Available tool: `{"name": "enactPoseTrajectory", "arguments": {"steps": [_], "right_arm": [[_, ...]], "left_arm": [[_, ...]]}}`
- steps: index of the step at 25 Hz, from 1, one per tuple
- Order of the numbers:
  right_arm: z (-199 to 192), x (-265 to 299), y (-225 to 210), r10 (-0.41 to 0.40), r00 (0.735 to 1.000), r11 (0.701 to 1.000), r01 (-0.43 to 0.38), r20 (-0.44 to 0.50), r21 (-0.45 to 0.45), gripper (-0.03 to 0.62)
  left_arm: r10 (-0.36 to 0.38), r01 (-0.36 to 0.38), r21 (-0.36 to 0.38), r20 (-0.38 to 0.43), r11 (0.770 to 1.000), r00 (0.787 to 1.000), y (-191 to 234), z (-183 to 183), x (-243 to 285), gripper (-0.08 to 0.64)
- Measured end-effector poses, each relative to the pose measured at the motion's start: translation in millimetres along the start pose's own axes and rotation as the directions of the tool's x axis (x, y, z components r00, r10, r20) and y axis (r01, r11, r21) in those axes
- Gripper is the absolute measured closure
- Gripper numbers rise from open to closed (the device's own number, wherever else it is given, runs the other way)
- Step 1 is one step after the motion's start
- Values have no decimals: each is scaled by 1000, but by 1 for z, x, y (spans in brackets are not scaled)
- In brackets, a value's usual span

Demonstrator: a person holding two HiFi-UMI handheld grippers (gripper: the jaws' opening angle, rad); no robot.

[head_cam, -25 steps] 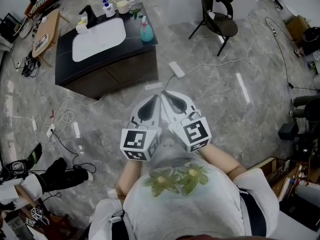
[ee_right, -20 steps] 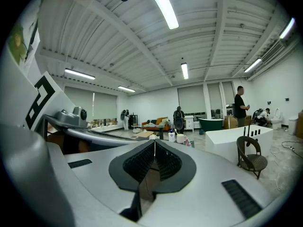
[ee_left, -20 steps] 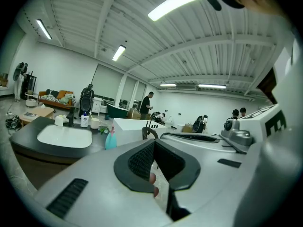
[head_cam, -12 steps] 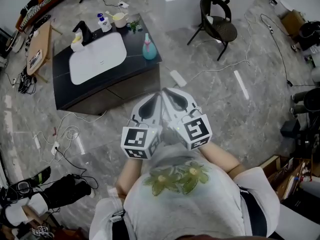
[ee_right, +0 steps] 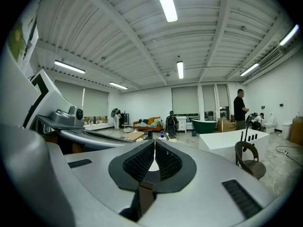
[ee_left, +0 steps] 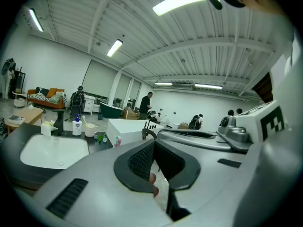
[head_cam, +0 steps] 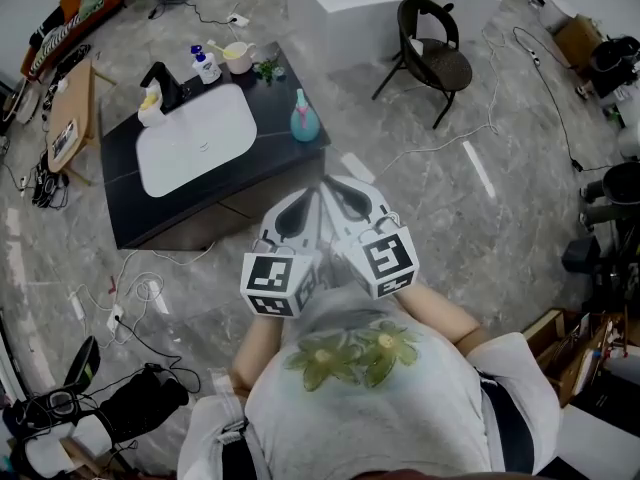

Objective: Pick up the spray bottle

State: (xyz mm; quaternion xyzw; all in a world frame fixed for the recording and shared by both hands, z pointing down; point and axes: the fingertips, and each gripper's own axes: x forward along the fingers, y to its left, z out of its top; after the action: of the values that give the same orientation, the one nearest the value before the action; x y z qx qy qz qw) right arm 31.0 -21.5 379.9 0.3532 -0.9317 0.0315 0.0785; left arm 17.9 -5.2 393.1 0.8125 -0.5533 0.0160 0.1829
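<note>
Spray bottle (head_cam: 305, 120): teal body, pink head, upright at the right end of the dark worktop (head_cam: 262, 140), just beside the white sink basin (head_cam: 195, 148) and near the worktop's edge.
Along the left jaws: spray bottle (ee_left: 117, 141) small and far ahead, past the tips.
Likely weight: light plastic; fill level too small to read.
Surface: smooth and rounded, probably slippery; walls apt to give under a hard squeeze.
Tipping risk: tall on a small foot, easily knocked over by a sideways nudge.
Best hold: round the body just under the neck, pads on opposite sides, clear of the trigger.
Left hand-held gripper (head_cam: 312, 198): closed, nothing between the jaws, held out in front of the chest, pointing almost level toward the worktop.
Right hand-held gripper (head_cam: 336, 188): closed and empty too, just beside the left one, tips nearly meeting.
Gap to target: well apart, bare floor between tips and worktop.
Needed before any grasp: one pair of jaws opened wide enough for the body.
</note>
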Motion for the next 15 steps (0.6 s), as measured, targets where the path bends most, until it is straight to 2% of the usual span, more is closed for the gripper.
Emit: {"name": "enactPoseTrajectory", "arguments": {"steps": [6, 15], "right_arm": [[-1, 29, -6, -35, 999, 999, 35, -12, -6, 568], [-13, 64, -12, -73, 996, 996, 75, -53, 37, 568]], "left_arm": [[-12, 12, 5, -13, 1000, 1000, 24, 6, 13, 554], [-49, 49, 16, -37, 999, 998, 55, 8, 28, 554]]}}
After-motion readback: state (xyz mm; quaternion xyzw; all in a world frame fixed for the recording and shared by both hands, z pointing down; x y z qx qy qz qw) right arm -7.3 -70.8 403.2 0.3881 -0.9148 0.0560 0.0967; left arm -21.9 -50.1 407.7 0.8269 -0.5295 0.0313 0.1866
